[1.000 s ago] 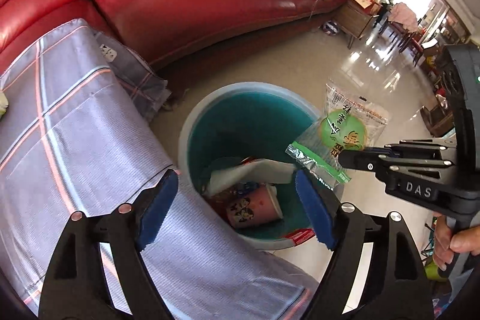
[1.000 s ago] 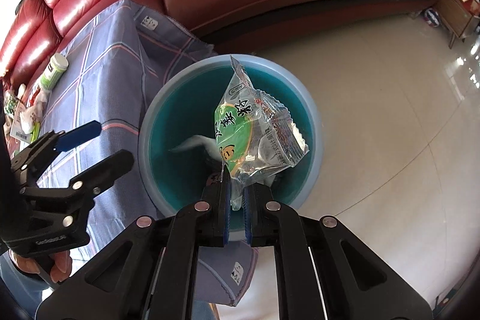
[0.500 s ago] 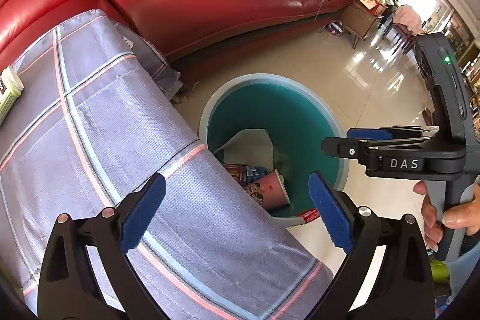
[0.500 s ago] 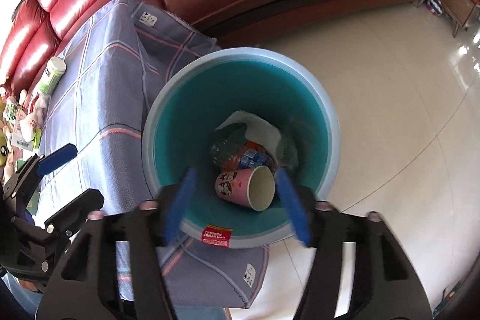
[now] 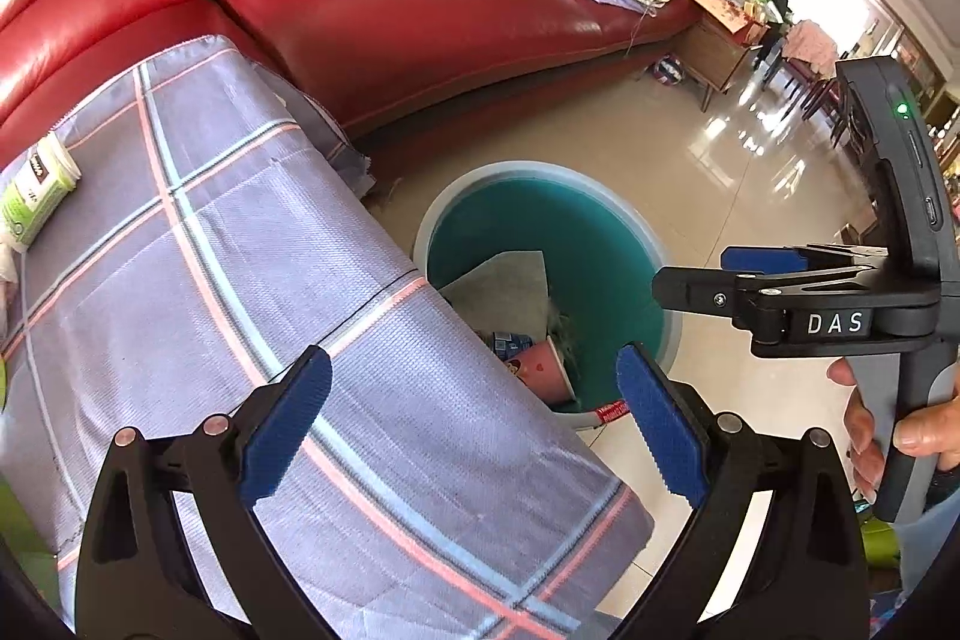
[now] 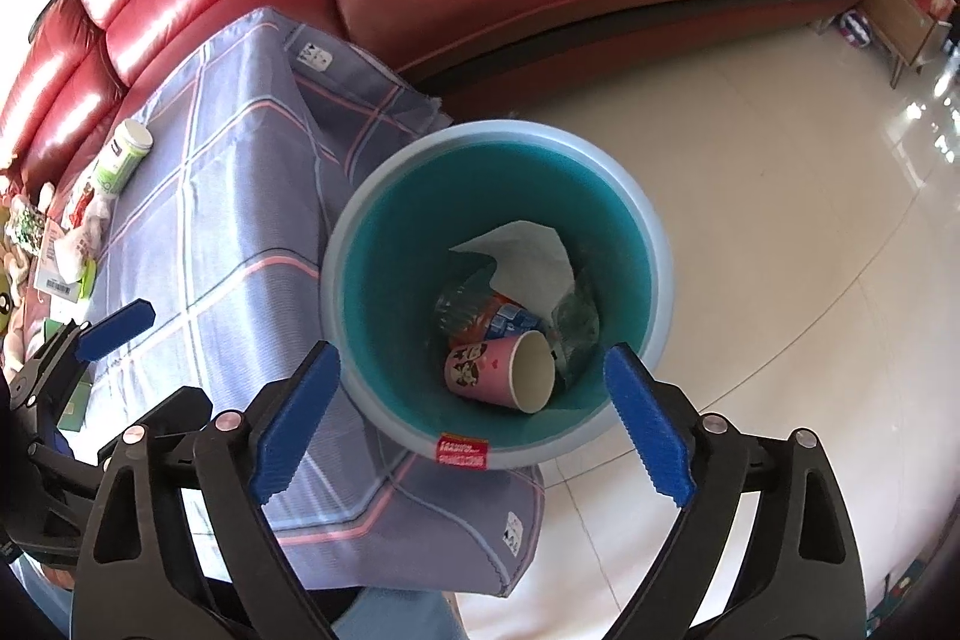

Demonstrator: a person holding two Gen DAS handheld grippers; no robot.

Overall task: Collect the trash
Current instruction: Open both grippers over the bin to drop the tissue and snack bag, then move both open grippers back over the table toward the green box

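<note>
Only right view – pink cup mouth | left view – hand

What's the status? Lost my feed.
Left gripper open, empty, over the cloth. Right gripper opening, empty, above the bin. Cup and wrappers in the bin. Nothing in the way.

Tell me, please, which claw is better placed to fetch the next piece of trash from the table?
Left, probably. The left claw hangs open over the cloth-covered table, facing the white-and-green bottle. The right claw, its jaws opening with nothing between them, is over the bin.
</note>
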